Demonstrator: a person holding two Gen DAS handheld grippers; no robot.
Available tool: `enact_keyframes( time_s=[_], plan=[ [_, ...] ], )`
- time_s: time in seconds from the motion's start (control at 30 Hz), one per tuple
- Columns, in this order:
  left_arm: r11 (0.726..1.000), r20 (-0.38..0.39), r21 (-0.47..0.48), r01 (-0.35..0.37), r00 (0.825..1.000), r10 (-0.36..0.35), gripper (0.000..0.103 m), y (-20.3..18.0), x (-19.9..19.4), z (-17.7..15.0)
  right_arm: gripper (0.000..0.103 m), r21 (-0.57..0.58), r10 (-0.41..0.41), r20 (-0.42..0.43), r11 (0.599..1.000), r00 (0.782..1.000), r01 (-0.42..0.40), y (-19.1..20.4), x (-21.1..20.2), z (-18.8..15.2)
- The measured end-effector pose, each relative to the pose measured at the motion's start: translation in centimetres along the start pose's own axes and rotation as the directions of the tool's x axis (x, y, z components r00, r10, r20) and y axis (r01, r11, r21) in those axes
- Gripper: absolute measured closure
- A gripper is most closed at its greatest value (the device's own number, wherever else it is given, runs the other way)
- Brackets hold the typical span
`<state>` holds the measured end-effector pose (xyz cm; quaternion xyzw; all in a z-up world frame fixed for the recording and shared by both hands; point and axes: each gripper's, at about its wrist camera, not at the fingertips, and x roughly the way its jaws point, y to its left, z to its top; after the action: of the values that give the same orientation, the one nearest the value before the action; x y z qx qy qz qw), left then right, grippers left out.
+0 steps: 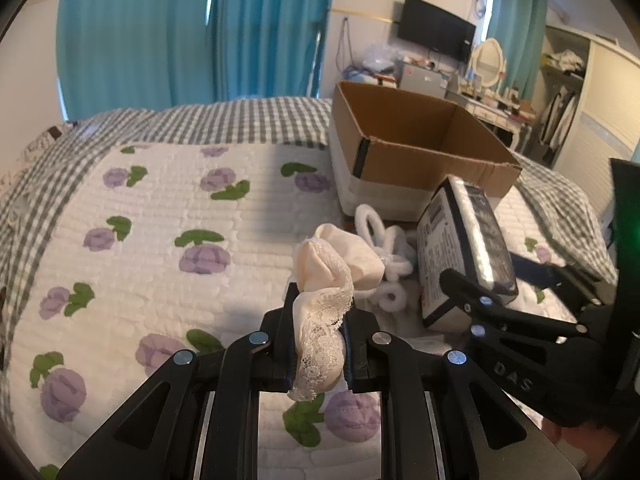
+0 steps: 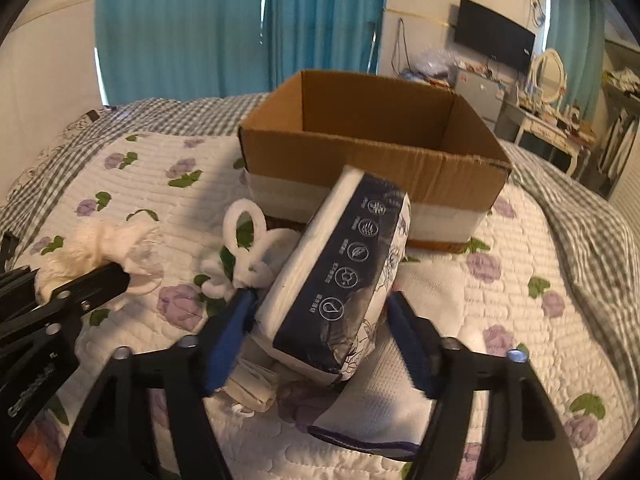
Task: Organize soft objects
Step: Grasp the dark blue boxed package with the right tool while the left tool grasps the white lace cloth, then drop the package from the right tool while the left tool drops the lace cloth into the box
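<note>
My left gripper [image 1: 318, 320] is shut on a cream lace-trimmed cloth [image 1: 332, 276] and holds it above the quilt; it also shows at the left of the right wrist view [image 2: 120, 276]. My right gripper [image 2: 320, 316] is shut on a white and navy tissue pack [image 2: 340, 276], tilted up off the bed; the pack also shows in the left wrist view [image 1: 464, 248]. A white fuzzy looped item [image 2: 244, 248] lies on the quilt between them. An open cardboard box [image 2: 372, 168] stands just behind.
The bed has a floral quilt [image 1: 160, 240] over a grey checked sheet [image 1: 240, 124]. A white cloth with a navy edge [image 2: 372, 412] and a small white packet [image 2: 252, 388] lie under my right gripper. Teal curtains, a TV and a dresser stand beyond.
</note>
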<state>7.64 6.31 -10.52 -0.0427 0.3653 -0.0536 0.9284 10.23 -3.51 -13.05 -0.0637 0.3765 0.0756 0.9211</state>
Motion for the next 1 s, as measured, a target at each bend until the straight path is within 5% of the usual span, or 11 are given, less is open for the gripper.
enact_keyframes(
  time_s=[0.1,0.43,0.77,1.0],
  plan=[
    [1.000,-0.006,0.008,0.004,1.000,-0.004,0.087,-0.3,-0.1,-0.1,0.052,0.004,0.007,0.008,1.000,1.000,-0.007,-0.1,-0.1,-0.1],
    [0.999,0.043,0.031,0.023,0.999,-0.024,0.087,-2.1,-4.0,1.1,0.056,0.052,0.127,0.137,0.989,0.982,-0.135,-1.9,-6.3,1.1],
    [0.992,0.151,0.112,0.064,0.985,-0.080,0.087,-6.3,-7.4,6.9,0.056,-0.041,0.151,0.310,0.988,0.939,-0.146,-5.2,-14.0,6.6],
    [0.987,0.186,0.143,0.069,0.978,-0.095,0.087,-8.3,-4.1,12.8,0.056,-0.097,0.147,0.343,0.988,0.928,-0.120,-8.0,-12.2,11.2]
  ],
)
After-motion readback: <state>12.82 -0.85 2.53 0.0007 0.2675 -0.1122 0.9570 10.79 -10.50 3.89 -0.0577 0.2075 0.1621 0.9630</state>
